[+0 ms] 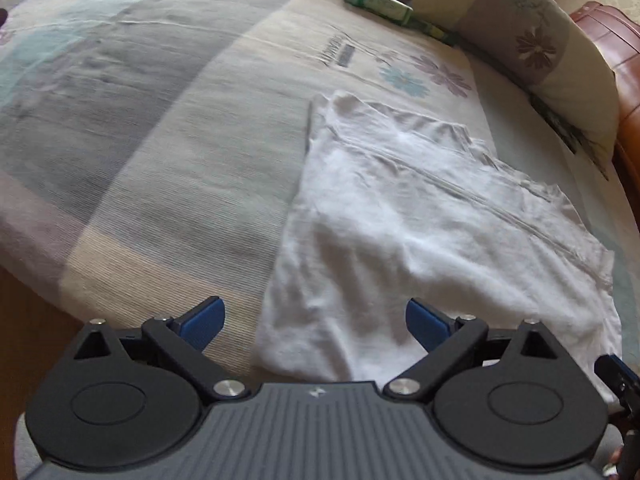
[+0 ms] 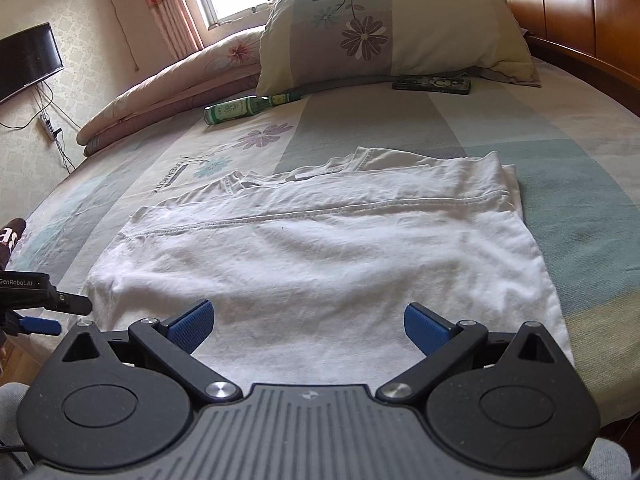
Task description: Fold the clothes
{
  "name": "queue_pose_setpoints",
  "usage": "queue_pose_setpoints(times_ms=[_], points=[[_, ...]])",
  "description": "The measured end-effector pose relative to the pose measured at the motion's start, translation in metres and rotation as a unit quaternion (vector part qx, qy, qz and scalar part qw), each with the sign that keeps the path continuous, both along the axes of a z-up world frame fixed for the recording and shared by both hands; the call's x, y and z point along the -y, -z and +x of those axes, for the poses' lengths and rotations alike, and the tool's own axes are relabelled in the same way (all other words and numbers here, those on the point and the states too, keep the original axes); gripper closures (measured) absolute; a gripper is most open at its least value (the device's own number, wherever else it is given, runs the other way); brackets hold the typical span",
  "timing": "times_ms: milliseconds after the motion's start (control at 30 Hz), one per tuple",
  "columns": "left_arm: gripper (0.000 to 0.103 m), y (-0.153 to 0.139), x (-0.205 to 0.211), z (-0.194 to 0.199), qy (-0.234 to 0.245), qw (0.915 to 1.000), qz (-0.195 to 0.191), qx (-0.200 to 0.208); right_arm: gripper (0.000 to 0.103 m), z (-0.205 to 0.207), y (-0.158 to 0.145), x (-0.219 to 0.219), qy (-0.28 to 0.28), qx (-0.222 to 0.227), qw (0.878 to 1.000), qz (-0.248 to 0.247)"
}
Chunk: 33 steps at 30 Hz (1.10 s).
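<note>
Left gripper point(image 1: 315, 322) was level and low, jaws spread wide, blue pads point(image 1: 204, 322) gripping nothing. Right gripper point(image 2: 309, 326) sat just beside it, same pose, jaws also wide apart and empty.

Shirt point(image 2: 320, 248) flat on bed point(image 2: 560, 152); bottle point(image 2: 248, 108), pillow point(image 2: 392, 32) behind it, near headboard point(image 2: 580, 12).
</note>
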<state>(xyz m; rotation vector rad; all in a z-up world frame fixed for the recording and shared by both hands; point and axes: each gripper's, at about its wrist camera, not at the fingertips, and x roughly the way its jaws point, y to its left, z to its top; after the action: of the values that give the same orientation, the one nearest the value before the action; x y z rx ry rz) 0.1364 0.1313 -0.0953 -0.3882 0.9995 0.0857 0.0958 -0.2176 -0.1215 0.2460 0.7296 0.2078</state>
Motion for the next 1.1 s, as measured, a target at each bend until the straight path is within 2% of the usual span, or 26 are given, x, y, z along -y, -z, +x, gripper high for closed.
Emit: queue_pose_setpoints(times_ms=[67, 133, 200, 300, 400, 467, 533, 667, 767, 867, 967, 1100], points=[[0.006, -0.012, -0.001, -0.003, 0.017, 0.9984, -0.045, 0.031, 0.000, -0.002, 0.000, 0.000, 0.001, -0.002, 1.000, 0.000], [0.005, -0.021, 0.016, -0.002, 0.055, 0.9952, -0.065, 0.049, 0.000, -0.002, -0.001, -0.002, -0.003, -0.004, 1.000, 0.001], [0.005, -0.022, 0.041, 0.002, 0.093, 0.9918, -0.072, 0.050, 0.000, -0.003, -0.001, -0.005, -0.010, -0.006, 1.000, 0.003], [0.005, -0.008, 0.069, 0.006, 0.128, 0.9860, -0.103, 0.031, 0.000, -0.005, -0.001, -0.006, -0.014, -0.008, 1.000, 0.003], [0.006, 0.014, 0.078, 0.003, 0.127, 0.9857, -0.111, -0.007, 0.000, -0.009, -0.002, -0.003, -0.009, -0.011, 1.000, 0.000], [0.006, 0.017, 0.075, -0.002, 0.126, 0.9848, -0.119, -0.012, 0.000, -0.010, -0.001, 0.001, -0.002, -0.013, 1.000, -0.001], [0.006, 0.010, 0.070, -0.001, 0.122, 0.9845, -0.126, -0.006, 0.000, -0.011, -0.001, 0.006, 0.006, -0.016, 1.000, -0.001], [0.005, -0.015, 0.066, 0.017, 0.122, 0.9828, -0.130, 0.048, 0.000, -0.011, 0.001, 0.008, 0.010, -0.019, 1.000, 0.007], [0.005, -0.016, 0.071, 0.039, 0.133, 0.9788, -0.140, 0.070, 0.000, -0.011, 0.002, 0.006, 0.005, -0.019, 1.000, 0.003], [0.005, 0.004, 0.074, 0.056, 0.124, 0.9795, -0.152, 0.046, 0.000, -0.011, 0.002, 0.005, 0.004, -0.020, 1.000, -0.004], [0.006, 0.019, 0.075, 0.053, 0.123, 0.9796, -0.157, 0.021, 0.000, -0.012, 0.001, 0.007, 0.009, -0.021, 1.000, -0.007], [0.005, 0.008, 0.076, 0.052, 0.138, 0.9775, -0.156, 0.031, 0.000, -0.010, 0.004, 0.008, 0.014, -0.027, 0.999, -0.012]])
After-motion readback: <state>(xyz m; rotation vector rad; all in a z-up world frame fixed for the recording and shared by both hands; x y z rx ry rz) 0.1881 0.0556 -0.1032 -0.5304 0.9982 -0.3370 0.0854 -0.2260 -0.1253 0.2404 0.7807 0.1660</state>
